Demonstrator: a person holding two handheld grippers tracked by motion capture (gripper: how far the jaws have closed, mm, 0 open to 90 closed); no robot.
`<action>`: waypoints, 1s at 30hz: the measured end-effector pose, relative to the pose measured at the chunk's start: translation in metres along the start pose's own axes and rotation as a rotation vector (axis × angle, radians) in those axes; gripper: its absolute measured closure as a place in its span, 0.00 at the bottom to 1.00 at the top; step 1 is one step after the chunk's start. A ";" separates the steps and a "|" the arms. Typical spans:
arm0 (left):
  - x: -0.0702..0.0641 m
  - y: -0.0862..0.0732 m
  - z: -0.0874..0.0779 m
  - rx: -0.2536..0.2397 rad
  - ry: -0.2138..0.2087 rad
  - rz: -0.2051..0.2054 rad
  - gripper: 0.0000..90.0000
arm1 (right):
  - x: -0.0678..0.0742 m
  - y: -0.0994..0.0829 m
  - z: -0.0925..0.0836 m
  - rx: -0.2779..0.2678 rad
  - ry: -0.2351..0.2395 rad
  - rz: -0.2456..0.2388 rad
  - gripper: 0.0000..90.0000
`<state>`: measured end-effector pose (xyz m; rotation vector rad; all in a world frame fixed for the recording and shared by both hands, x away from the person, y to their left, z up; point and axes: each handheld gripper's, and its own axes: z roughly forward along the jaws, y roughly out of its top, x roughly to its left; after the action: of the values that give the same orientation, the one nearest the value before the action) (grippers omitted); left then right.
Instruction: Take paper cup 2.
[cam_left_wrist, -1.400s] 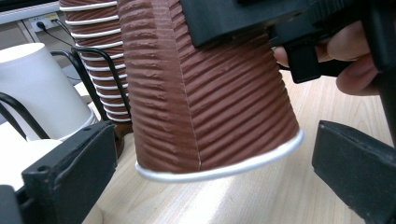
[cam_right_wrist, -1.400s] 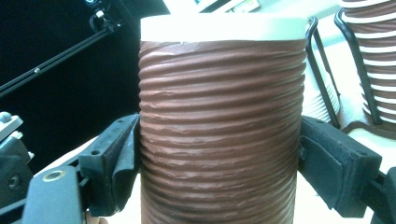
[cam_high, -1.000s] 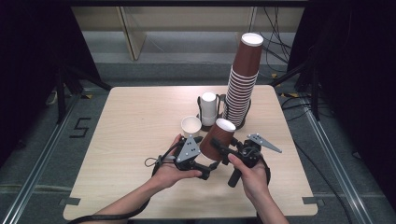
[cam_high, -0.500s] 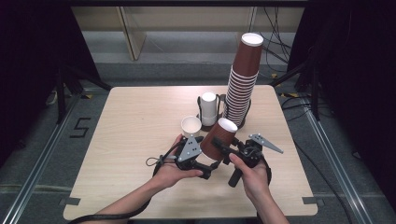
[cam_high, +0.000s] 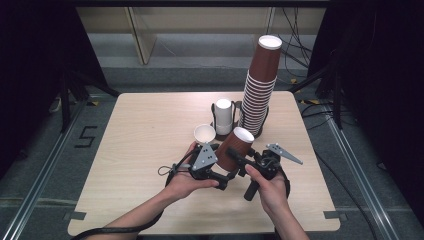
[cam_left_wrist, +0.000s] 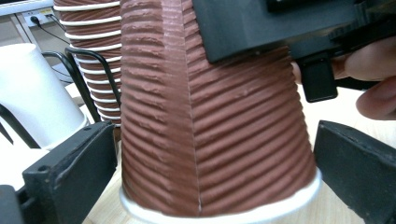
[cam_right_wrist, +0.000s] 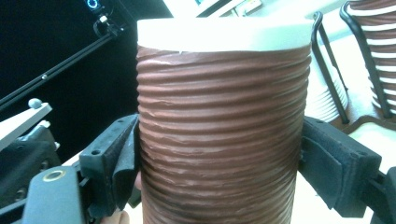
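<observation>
Cup (cam_high: 234, 149) between grippers; cup stack (cam_high: 260, 90) behind, holder (cam_high: 223, 117) seemingly left.

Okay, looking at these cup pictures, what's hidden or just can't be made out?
- Held brown cup: its inside, as it is upside down; its top is cut off in the left gripper view.
- White cup in the wire holder: lower part hidden by the holder in the high view.
- Brown cup stack: its base, behind the held cup.

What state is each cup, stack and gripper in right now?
held brown cup: upside down, tilted, off the table.
right gripper: shut on held brown cup.
left gripper: open, jaws just widened, pads clear of the cup between them.
brown cup stack: upright, inverted.
white cup: upright, mouth up.
white cup stack: inverted in wire holder.
</observation>
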<state>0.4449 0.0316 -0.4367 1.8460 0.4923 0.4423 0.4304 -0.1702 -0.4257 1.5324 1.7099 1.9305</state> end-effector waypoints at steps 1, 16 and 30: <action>0.000 0.000 0.000 0.000 0.000 0.000 0.00 | 0.000 0.000 0.000 0.000 0.000 0.000 0.21; 0.002 0.004 -0.002 -0.003 0.014 0.067 0.12 | 0.000 -0.001 0.000 0.022 0.018 0.020 0.18; -0.001 0.007 -0.006 -0.003 -0.022 0.059 0.16 | 0.002 0.000 0.001 0.072 0.038 0.023 0.05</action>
<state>0.4417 0.0340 -0.4284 1.8640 0.4225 0.4623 0.4302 -0.1683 -0.4249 1.5555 1.8038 1.9410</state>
